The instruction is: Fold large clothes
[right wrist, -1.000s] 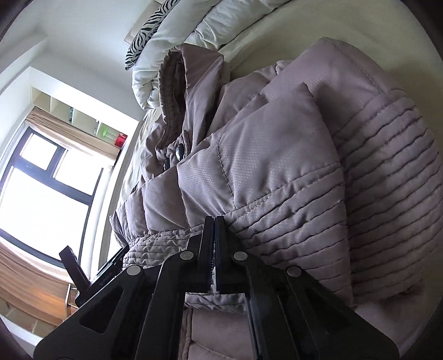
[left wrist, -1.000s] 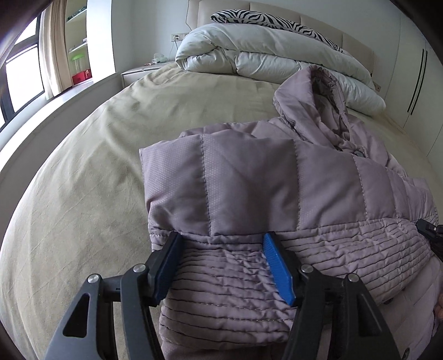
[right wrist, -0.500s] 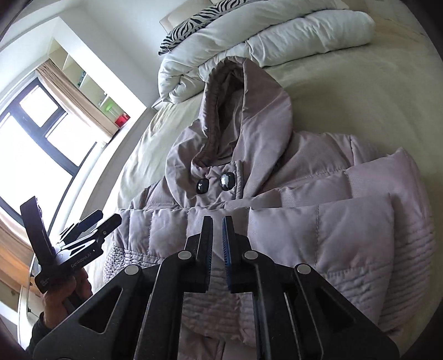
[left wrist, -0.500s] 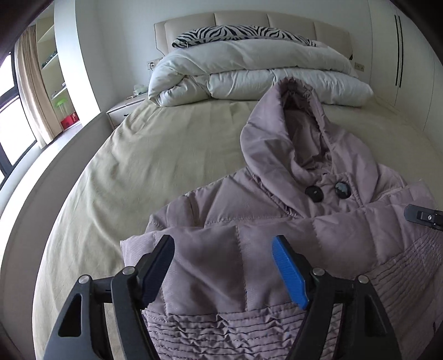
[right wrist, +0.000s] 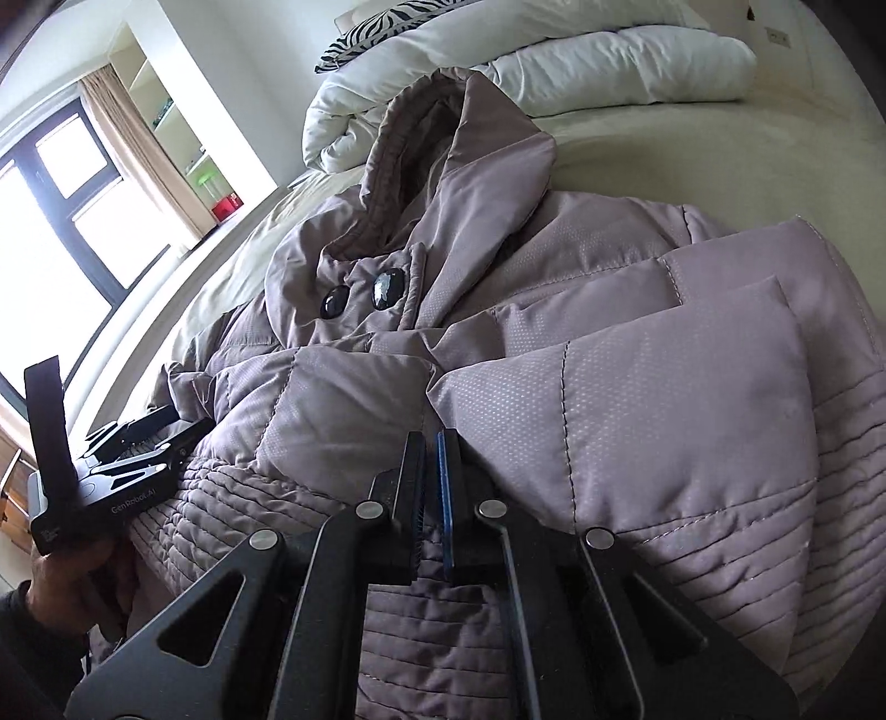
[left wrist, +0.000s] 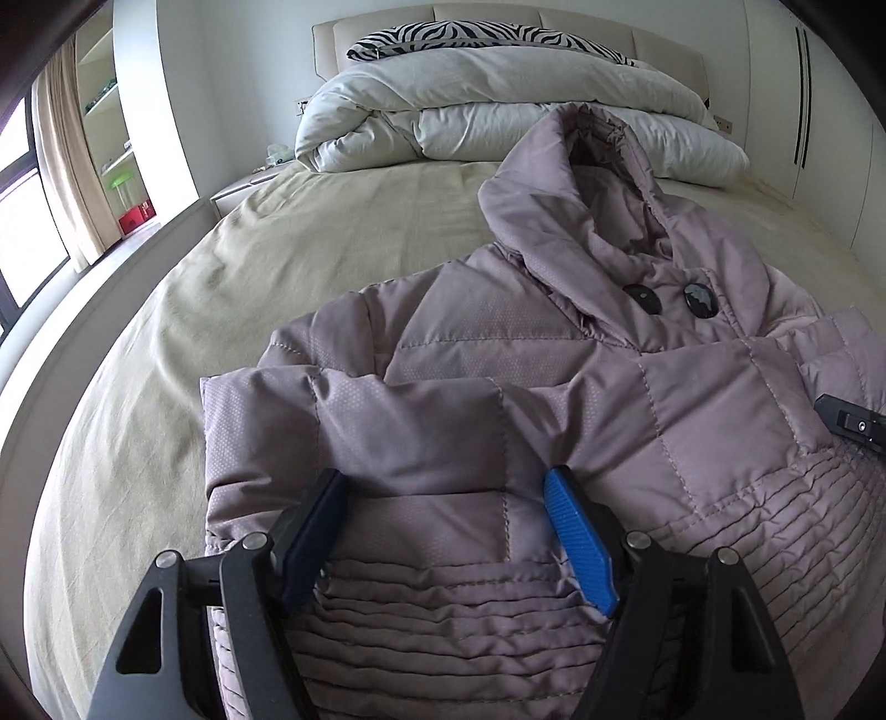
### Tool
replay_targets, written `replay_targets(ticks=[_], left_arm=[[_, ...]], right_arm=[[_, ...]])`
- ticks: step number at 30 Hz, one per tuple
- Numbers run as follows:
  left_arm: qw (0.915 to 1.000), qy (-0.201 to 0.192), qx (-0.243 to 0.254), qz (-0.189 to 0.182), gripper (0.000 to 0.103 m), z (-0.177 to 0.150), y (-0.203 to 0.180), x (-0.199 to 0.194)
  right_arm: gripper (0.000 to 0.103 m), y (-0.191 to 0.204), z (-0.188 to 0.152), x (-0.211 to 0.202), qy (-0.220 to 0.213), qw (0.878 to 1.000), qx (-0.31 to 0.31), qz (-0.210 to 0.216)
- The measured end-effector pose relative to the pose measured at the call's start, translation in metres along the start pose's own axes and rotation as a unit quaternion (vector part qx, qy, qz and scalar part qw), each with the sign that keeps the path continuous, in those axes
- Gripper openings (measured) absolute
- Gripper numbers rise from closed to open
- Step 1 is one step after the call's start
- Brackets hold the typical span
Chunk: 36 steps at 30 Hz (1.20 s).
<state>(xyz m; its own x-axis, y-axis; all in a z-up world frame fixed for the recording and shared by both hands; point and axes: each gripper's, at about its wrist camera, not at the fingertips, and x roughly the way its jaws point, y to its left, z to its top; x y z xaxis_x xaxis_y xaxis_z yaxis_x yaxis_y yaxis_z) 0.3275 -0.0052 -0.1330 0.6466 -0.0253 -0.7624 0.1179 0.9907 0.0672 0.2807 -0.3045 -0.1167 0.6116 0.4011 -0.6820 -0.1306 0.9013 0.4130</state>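
A mauve quilted hooded jacket point(left wrist: 554, 399) lies on the bed, sleeves folded in over the front, hood pointing to the headboard. It also fills the right wrist view point(right wrist: 609, 376), with two dark buttons point(right wrist: 360, 296) at the collar. My left gripper point(left wrist: 446, 498) is open, its blue-padded jaws just above the folded left sleeve, holding nothing. My right gripper point(right wrist: 431, 454) has its jaws almost closed with a thin gap, over the jacket's middle; no cloth shows between them. The left gripper also shows in the right wrist view point(right wrist: 138, 448), held by a hand.
The beige bed sheet point(left wrist: 166, 332) spreads to the left. A folded white duvet point(left wrist: 498, 111) and a zebra pillow point(left wrist: 470, 41) sit at the headboard. A window and curtain point(right wrist: 83, 194) are on the left, a wardrobe point(left wrist: 803, 99) on the right.
Both grippers have pulled back and lowered toward the jacket's hem side. The left gripper stayed open. The right gripper stayed nearly closed and empty.
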Motion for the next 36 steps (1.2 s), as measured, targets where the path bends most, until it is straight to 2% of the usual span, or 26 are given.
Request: replay_targets(ticks=[2, 3, 5, 6, 7, 8, 9, 10, 13, 18, 22, 27, 28, 29, 30, 31, 32, 35, 36], left_arm=[[0.9993, 0.012, -0.023, -0.028, 0.077, 0.008, 0.011, -0.013], [0.9986, 0.006, -0.037, -0.038, 0.077, 0.014, 0.018, -0.023], [0.997, -0.026, -0.055, -0.048, 0.087, 0.031, 0.027, -0.044], [0.9962, -0.044, -0.059, -0.047, 0.091, 0.042, 0.03, -0.052], [0.9949, -0.06, -0.062, -0.051, 0.1, 0.054, 0.034, -0.058], [0.9931, -0.071, -0.066, -0.065, 0.103, 0.068, 0.037, -0.058], [0.9911, -0.072, -0.071, -0.086, 0.103, 0.083, 0.04, -0.052], [0.9894, -0.067, -0.075, -0.104, 0.103, 0.097, 0.042, -0.041], [0.9881, -0.043, -0.084, -0.121, 0.103, 0.138, 0.043, 0.003], [0.9705, 0.032, -0.15, -0.185, 0.103, 0.186, 0.043, 0.086], [0.9648, 0.106, -0.145, -0.192, 0.102, 0.205, 0.023, 0.145], [0.9615, 0.11, -0.155, -0.199, 0.1, 0.216, 0.008, 0.173], [0.9591, 0.114, -0.164, -0.201, 0.09, 0.217, 0.007, 0.178], [0.9533, 0.119, -0.172, -0.218, 0.065, 0.218, 0.006, 0.182], [0.9473, 0.126, -0.175, -0.237, 0.046, 0.219, 0.003, 0.185], [0.9491, 0.128, -0.168, -0.234, 0.025, 0.22, -0.002, 0.184], [0.9537, 0.119, -0.154, -0.229, 0.016, 0.223, -0.007, 0.178], [0.9574, 0.084, -0.133, -0.242, 0.009, 0.222, -0.014, 0.151], [0.9566, 0.073, -0.133, -0.249, 0.008, 0.221, -0.012, 0.141]], right_arm=[[0.008, -0.001, 0.01, -0.005, 0.012, 1.0, 0.026, 0.011], [0.009, -0.003, 0.017, -0.009, 0.015, 0.999, 0.037, 0.024], [0.021, -0.005, 0.036, -0.018, 0.001, 0.998, 0.045, 0.048], [0.046, -0.007, 0.049, -0.022, -0.008, 0.998, 0.05, 0.049], [0.086, -0.01, 0.062, -0.026, -0.022, 0.997, 0.062, 0.045], [0.102, -0.015, 0.075, -0.03, -0.048, 0.995, 0.08, 0.046], [0.102, -0.021, 0.088, -0.032, -0.067, 0.992, 0.093, 0.054], [0.102, -0.027, 0.102, -0.03, -0.067, 0.99, 0.104, 0.065], [0.101, -0.049, 0.14, -0.005, -0.031, 0.987, 0.142, 0.071], [0.1, -0.072, 0.189, 0.038, 0.0, 0.989, 0.139, 0.054], [0.1, -0.087, 0.217, 0.088, 0.05, 0.987, 0.147, 0.048], [0.1, -0.091, 0.236, 0.132, 0.062, 0.987, 0.143, 0.029], [0.096, -0.092, 0.239, 0.139, 0.063, 0.987, 0.147, 0.026], [0.076, -0.091, 0.243, 0.146, 0.065, 0.987, 0.146, 0.023], [0.062, -0.088, 0.246, 0.152, 0.069, 0.988, 0.138, 0.022], [0.042, -0.082, 0.25, 0.156, 0.073, 0.99, 0.123, 0.005], [0.026, -0.076, 0.253, 0.157, 0.072, 0.992, 0.106, -0.014], [0.008, -0.063, 0.253, 0.142, 0.043, 0.996, 0.071, -0.012], [0.008, -0.061, 0.252, 0.133, 0.029, 0.997, 0.067, -0.004]])
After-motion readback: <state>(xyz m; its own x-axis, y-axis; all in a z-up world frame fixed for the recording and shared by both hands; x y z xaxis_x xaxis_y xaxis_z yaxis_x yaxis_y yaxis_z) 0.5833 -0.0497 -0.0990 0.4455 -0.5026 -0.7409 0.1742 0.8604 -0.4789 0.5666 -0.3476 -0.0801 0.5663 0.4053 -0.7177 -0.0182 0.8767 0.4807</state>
